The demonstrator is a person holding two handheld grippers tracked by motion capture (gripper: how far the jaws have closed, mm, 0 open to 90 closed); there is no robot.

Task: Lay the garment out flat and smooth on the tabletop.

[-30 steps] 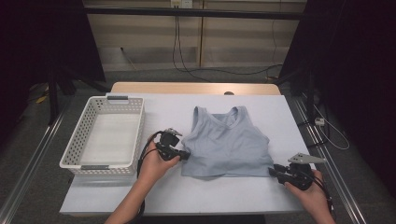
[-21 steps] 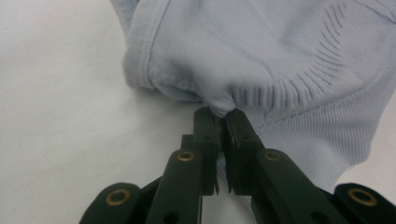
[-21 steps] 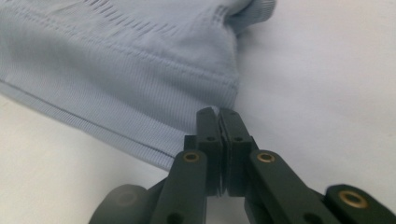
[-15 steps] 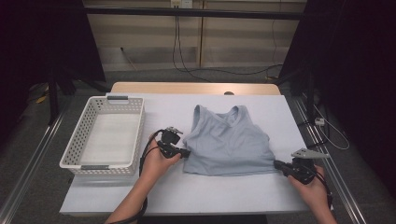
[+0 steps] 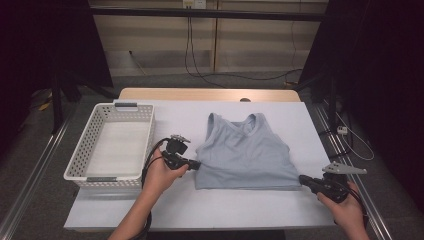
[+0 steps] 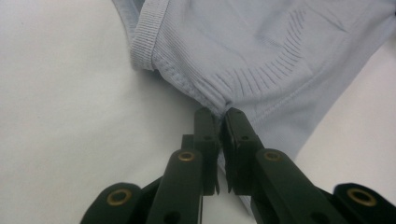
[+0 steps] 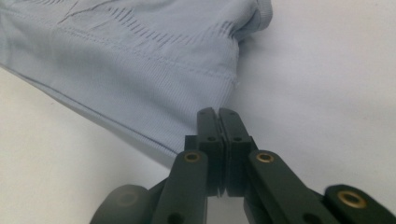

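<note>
A white slotted basket (image 5: pixel 111 142) (grey handles at both ends) sits on the white table (image 5: pixel 240 210), cables (image 5: pixel 200 55) behind.

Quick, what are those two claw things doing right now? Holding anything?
Left gripper: shut on the side edge of the light blue tank top.
Right gripper: just closed, shut on the tank top's hem corner.

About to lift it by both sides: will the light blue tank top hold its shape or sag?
The tank top is thin ribbed knit, so it will probably droop between the left gripper and the right gripper. It looks light. Fabric already bunches at the left pinch, so expect stretching rather than slipping.
</note>
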